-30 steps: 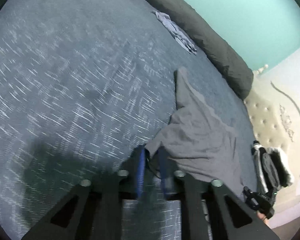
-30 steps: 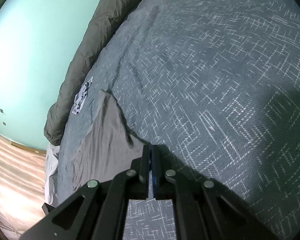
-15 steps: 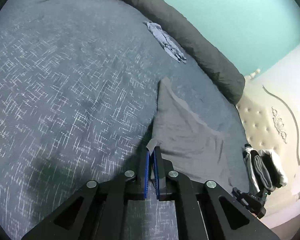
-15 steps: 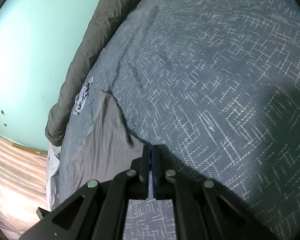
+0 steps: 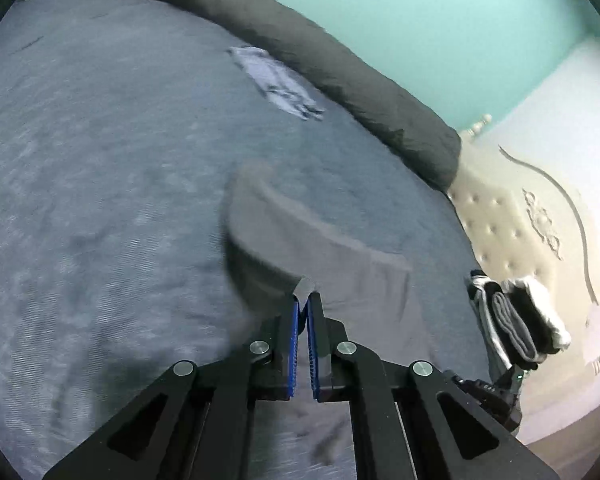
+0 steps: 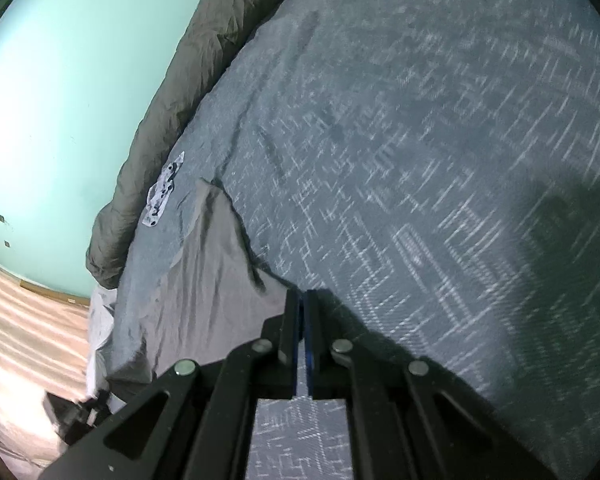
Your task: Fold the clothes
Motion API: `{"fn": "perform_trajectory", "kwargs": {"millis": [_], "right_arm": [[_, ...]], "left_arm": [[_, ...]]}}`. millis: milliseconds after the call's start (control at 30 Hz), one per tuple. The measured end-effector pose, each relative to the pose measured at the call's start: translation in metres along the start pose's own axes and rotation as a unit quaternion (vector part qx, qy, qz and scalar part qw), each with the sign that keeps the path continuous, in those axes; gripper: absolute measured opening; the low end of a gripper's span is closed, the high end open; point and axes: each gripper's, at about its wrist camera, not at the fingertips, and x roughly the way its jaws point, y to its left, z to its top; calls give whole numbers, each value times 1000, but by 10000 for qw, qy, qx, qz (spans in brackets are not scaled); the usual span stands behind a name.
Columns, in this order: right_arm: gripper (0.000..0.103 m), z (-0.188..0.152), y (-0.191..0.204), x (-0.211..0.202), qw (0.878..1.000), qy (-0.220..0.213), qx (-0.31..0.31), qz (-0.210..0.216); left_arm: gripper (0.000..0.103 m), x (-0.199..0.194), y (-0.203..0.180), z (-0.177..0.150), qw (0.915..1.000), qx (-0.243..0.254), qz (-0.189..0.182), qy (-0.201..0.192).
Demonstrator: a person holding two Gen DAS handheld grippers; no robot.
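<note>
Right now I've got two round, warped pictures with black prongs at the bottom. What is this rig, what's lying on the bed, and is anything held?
Each picture comes from a fisheye camera on a hand-held claw, looking along its two fingers.

In the left view, the left claw is shut on a corner of the grey garment, lifting that edge off the patterned bedspread.

In the right view, the right claw is shut at the same garment's edge; whether it grips cloth is unclear.

A small patterned cloth lies by the dark rolled duvet. Folded clothes sit near the headboard.
</note>
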Motion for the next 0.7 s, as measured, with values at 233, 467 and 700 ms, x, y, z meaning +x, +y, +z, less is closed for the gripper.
{"fn": "perform_trajectory", "kwargs": {"millis": [233, 467, 700], "right_arm": [[5, 13, 6, -17, 9988, -113, -457, 106], [5, 26, -8, -14, 9968, 150, -323, 709], [5, 32, -7, -11, 9937, 321, -262, 1045]], "left_arm": [[4, 39, -108, -3, 9954, 800, -316, 428], [4, 124, -216, -67, 9744, 1494, -719, 1519], [5, 186, -227, -116, 9587, 1632, -420, 2293]]}}
